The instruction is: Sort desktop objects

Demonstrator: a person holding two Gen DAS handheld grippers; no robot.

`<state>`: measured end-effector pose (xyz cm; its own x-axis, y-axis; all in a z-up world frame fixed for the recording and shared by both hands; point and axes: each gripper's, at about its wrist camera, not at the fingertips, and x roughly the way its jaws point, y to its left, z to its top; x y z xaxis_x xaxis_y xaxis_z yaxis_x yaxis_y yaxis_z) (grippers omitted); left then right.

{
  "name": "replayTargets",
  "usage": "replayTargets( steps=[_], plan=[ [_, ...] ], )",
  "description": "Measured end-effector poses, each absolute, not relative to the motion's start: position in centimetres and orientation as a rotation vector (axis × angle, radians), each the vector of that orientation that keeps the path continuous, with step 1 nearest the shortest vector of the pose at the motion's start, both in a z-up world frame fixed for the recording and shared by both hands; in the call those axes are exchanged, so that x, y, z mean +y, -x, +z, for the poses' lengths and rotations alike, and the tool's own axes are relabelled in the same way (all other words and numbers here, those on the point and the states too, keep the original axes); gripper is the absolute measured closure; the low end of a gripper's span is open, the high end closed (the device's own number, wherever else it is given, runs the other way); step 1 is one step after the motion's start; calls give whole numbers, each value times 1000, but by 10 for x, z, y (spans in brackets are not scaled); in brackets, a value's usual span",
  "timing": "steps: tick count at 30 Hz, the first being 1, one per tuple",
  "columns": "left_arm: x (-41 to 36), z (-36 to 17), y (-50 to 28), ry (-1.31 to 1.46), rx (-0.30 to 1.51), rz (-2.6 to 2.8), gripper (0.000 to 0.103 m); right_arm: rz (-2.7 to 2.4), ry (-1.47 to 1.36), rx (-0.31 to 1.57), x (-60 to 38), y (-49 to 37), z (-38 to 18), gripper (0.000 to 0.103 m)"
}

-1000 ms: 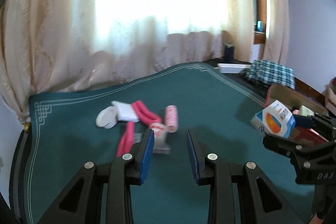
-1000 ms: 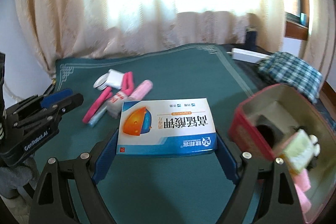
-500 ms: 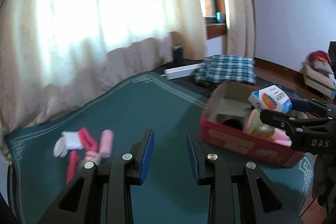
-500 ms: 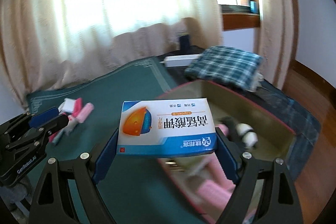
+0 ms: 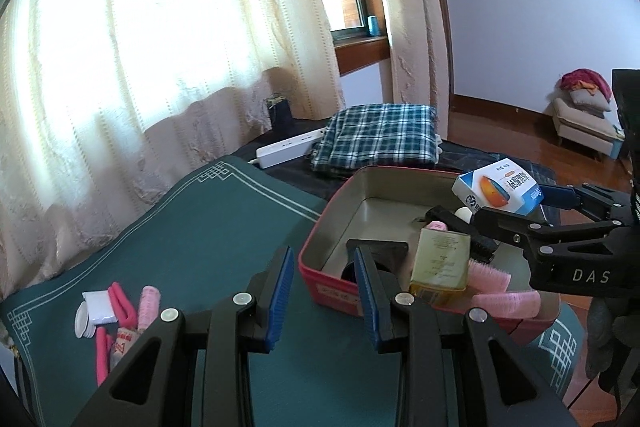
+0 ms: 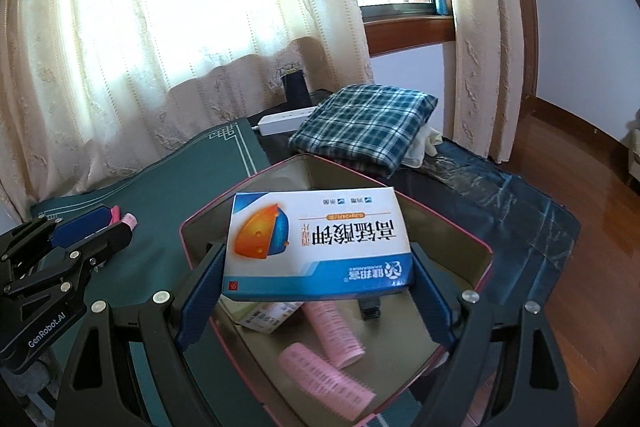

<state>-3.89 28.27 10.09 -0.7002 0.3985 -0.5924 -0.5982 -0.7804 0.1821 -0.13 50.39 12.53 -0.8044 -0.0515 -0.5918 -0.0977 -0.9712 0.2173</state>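
From the left wrist view, the left gripper (image 5: 324, 287) hangs with its jaws parted and nothing between them, above the green mat (image 5: 208, 227) just beside the red tin (image 5: 316, 259); one small heap of pink and white items (image 5: 120, 311) lies near the mat's left edge. From the right wrist view, the right gripper (image 6: 316, 291) clamps one blue-and-white medicine box (image 6: 316, 243) over the tin (image 6: 484, 275), where two pink hair rollers (image 6: 332, 327) lie.
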Motion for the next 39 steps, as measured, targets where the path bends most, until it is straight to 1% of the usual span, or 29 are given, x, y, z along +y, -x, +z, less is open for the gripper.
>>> replayTargets(
  steps=[8, 29, 39],
  plan=[
    [300, 98, 40, 732, 516, 2398, 70, 2916, 980, 387, 517, 4, 121, 15],
    [345, 84, 42, 739, 545, 2302, 70, 2838, 991, 337, 542, 2, 111, 15],
    [354, 79, 45, 751, 547, 2279, 70, 2820, 1002, 328, 549, 3, 107, 15]
  ],
)
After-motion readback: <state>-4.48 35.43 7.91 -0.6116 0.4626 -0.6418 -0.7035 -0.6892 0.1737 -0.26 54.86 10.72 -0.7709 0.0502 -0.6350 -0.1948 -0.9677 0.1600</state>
